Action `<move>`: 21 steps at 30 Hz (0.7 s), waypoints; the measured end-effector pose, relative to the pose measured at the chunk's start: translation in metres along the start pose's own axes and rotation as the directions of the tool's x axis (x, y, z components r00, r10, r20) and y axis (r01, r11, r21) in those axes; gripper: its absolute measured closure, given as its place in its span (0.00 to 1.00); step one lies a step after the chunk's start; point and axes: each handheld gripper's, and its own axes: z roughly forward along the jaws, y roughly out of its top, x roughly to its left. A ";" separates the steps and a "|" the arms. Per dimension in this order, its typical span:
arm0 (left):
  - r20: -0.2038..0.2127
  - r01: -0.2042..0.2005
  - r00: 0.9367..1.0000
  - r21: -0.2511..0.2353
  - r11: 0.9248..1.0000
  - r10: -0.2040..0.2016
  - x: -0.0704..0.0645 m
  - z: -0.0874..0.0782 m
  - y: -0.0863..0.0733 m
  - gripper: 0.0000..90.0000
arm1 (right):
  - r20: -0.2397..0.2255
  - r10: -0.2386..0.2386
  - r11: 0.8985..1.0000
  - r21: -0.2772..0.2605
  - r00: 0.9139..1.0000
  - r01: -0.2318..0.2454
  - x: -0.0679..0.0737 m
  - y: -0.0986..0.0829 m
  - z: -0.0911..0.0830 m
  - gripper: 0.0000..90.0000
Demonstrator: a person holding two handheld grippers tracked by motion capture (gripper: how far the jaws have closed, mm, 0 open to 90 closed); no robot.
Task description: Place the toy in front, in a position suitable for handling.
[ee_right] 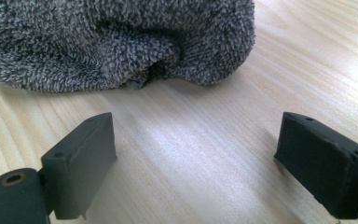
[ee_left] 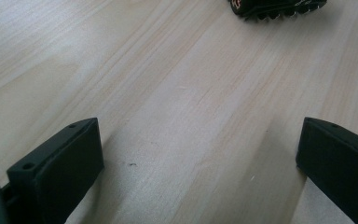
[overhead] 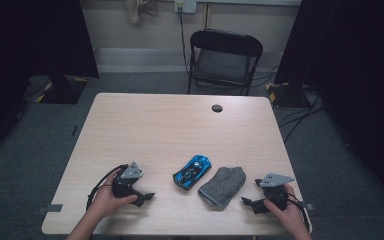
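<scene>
Grey fluffy towel cloth (overhead: pixel 222 186) lies folded on the light wooden table (overhead: pixel 155 125), just beside the small blue and black toy car (overhead: pixel 192 171) at its left. Near the cloth, the right gripper (ee_right: pixel 196 154) rests on the table with jaws wide apart and nothing between them. Likewise wide and empty, the left gripper (ee_left: pixel 200 163) points toward the car.
</scene>
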 end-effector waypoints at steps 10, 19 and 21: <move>-0.020 0.038 0.999 0.010 0.999 -0.038 -0.003 -0.001 0.002 0.00 | 0.000 -0.001 1.000 -0.001 1.000 0.001 0.000 0.000 0.000 0.12; 0.017 0.111 0.994 -0.004 0.994 -0.111 -0.011 -0.005 0.023 0.19 | 0.001 -0.001 1.000 -0.001 1.000 0.001 0.000 0.000 0.000 0.12; 0.037 0.120 0.992 -0.001 0.993 -0.120 -0.015 -0.003 0.033 0.18 | 0.000 -0.001 1.000 -0.001 1.000 0.001 0.000 0.000 0.000 0.12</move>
